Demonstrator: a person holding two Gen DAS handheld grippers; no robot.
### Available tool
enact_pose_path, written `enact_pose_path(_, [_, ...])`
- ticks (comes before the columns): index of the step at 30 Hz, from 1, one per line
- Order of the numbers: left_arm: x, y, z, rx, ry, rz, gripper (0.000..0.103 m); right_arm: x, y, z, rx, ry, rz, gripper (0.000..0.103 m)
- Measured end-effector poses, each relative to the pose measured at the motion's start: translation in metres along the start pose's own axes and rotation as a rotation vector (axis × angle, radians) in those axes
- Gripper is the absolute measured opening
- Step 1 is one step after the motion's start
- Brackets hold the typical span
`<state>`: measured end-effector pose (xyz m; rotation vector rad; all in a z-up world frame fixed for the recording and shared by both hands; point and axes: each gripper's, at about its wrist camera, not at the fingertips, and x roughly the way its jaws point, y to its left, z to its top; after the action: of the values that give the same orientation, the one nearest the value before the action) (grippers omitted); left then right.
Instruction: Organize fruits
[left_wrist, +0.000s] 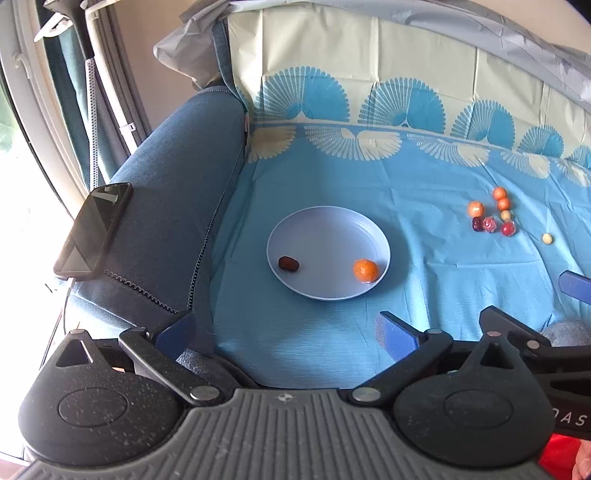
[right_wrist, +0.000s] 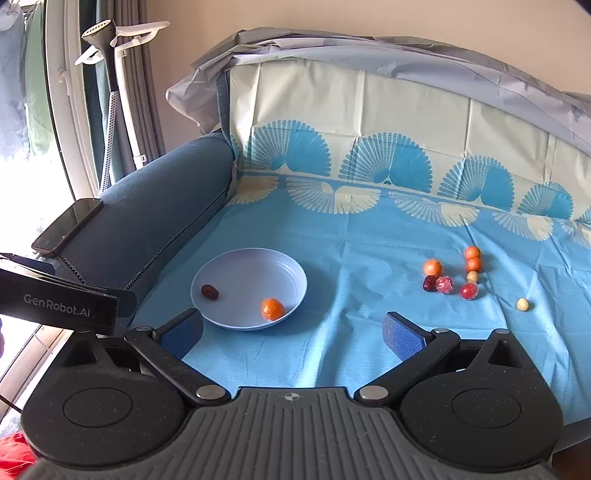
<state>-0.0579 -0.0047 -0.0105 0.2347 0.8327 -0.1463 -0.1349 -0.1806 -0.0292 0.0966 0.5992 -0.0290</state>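
Note:
A pale blue plate (left_wrist: 325, 225) (right_wrist: 255, 269) lies on the blue cloth and holds a dark red date (left_wrist: 288, 263) (right_wrist: 209, 291) and a small orange (left_wrist: 365, 270) (right_wrist: 272, 309). To its right is a cluster of several small fruits (left_wrist: 491, 214) (right_wrist: 454, 275): oranges, a dark date, red and pink ones, and a pale round one (left_wrist: 547, 238) (right_wrist: 522, 304) lying apart. My left gripper (left_wrist: 286, 332) is open and empty, near the plate's front edge. My right gripper (right_wrist: 293, 334) is open and empty, in front of the plate and the cluster.
A black phone (left_wrist: 92, 229) (right_wrist: 66, 226) rests on the blue sofa armrest (left_wrist: 173, 184) at the left. The patterned cloth (left_wrist: 406, 177) runs up the sofa back. The left gripper's body (right_wrist: 59, 306) shows at the right wrist view's left edge. A garment steamer (right_wrist: 107, 74) stands by the window.

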Motion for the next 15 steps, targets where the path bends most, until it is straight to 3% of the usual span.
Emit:
enact_pose_path(7, [0.03,-0.029,0.025,0.035,0.057,-0.031,0.103,0.019,-0.034,-0.002,0.068,0.014,-0.05,0.102])
enact_pose_path(15, [0.084,-0.1,0.082,0.112,0.076,-0.095,0.103,0.061,-0.123,0.004,0.22,0.002,-0.252,0.102])
